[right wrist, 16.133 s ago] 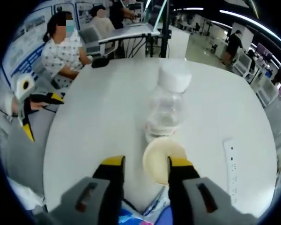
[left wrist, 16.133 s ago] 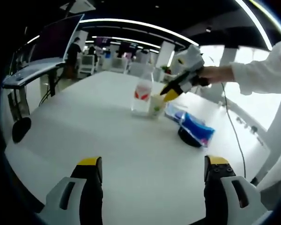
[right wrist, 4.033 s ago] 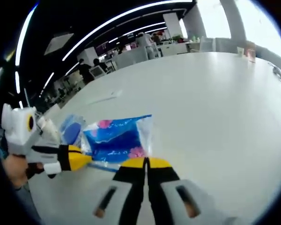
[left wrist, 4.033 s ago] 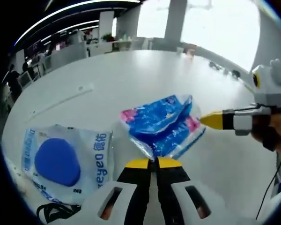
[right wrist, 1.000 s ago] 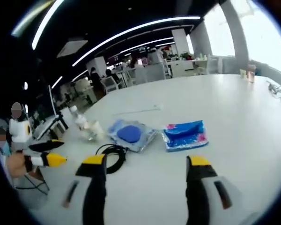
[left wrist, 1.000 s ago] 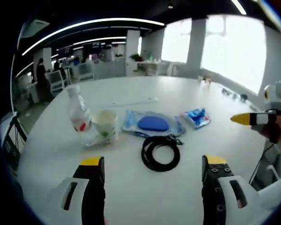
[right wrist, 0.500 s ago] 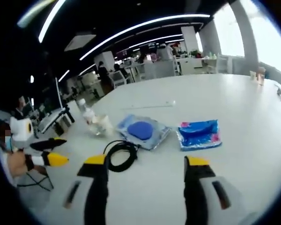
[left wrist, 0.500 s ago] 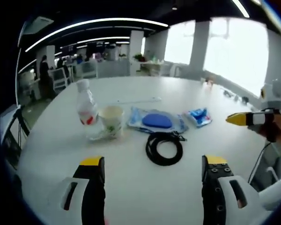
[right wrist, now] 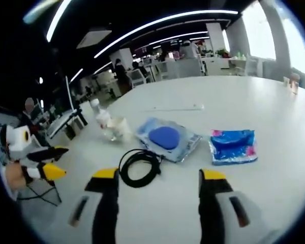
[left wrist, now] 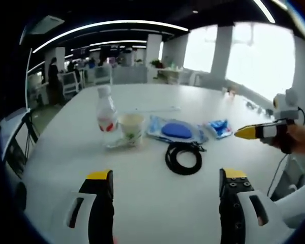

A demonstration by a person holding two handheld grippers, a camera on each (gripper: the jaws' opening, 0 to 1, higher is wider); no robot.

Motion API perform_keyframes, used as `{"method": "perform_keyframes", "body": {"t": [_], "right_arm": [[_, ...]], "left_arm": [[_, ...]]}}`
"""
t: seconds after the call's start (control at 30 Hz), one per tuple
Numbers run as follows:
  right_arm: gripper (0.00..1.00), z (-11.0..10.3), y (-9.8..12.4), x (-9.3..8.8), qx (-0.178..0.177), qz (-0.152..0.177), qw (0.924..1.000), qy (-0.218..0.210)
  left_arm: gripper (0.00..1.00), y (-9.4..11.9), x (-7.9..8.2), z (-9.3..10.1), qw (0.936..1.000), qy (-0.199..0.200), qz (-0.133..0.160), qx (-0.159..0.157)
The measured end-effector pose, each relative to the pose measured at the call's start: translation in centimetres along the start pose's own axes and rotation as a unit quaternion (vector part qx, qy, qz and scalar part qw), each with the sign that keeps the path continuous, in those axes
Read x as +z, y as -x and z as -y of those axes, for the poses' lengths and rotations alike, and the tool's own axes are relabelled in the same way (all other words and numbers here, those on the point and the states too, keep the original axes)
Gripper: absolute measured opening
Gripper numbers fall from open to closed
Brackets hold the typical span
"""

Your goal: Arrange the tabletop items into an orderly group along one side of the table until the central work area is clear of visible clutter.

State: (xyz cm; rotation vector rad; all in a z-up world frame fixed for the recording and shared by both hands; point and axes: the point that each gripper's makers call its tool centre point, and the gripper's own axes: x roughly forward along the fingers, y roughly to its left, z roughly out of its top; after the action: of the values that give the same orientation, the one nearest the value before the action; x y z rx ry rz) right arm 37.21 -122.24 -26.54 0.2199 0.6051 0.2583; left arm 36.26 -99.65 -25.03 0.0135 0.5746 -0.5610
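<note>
Two grippers, left [left wrist: 162,175] and right [right wrist: 157,175], both spread wide and empty, pulled back from the table [left wrist: 66,152]. Bottle [left wrist: 106,113], cup [left wrist: 131,127], blue pouch [left wrist: 177,130], blue-pink packet [right wrist: 234,146] now lined up, cable coil [left wrist: 183,158] just in front. Looks nearly finished.

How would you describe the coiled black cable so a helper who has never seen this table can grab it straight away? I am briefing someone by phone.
On the big white round table, a row of items runs from a plastic bottle and paper cup to two blue packets. The black cable lies just in front of the larger packet with the blue oval, nearer the grippers. It is the one dark item, wound into a loose ring.
</note>
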Motion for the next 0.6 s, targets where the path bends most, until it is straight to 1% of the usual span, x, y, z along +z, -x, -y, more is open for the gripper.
{"method": "perform_keyframes", "body": {"t": [0.17, 0.27, 0.3, 0.37, 0.5, 0.57, 0.6], "right_arm": [[0.60, -0.4, -1.8, -0.4, 0.012, -0.015, 0.9998, 0.006], [0.59, -0.9, -3.0, -1.2, 0.028, -0.038, 0.9988, 0.015], [0.59, -1.1, -3.6, -1.6, 0.033, -0.050, 0.9979, 0.025], [0.58, -1.3, -4.4, -1.6, 0.039, -0.056, 0.9973, 0.027], [0.58, -1.7, -5.7, -1.7, 0.050, -0.068, 0.9961, 0.025], [0.57, -1.9, -6.3, -1.9, 0.054, -0.076, 0.9953, 0.028], [0.56, -1.9, -6.6, -2.1, 0.055, -0.085, 0.9945, 0.028]], "left_arm": [[0.85, 1.3, -0.5, -0.7, 0.9999, 0.010, -0.004, 0.002], [0.85, 2.3, -0.8, -1.2, 0.9999, 0.012, -0.005, 0.005], [0.85, 2.7, -1.0, -1.4, 0.9999, 0.010, -0.007, 0.009], [0.85, 3.3, -1.4, -1.9, 0.9998, 0.009, -0.010, 0.017], [0.87, 4.5, -2.3, -2.9, 0.9992, 0.022, -0.014, 0.029], [0.89, 4.8, -2.7, -3.4, 0.9989, 0.026, -0.016, 0.035], [0.89, 5.1, -2.8, -3.7, 0.9987, 0.029, -0.016, 0.039]]}}
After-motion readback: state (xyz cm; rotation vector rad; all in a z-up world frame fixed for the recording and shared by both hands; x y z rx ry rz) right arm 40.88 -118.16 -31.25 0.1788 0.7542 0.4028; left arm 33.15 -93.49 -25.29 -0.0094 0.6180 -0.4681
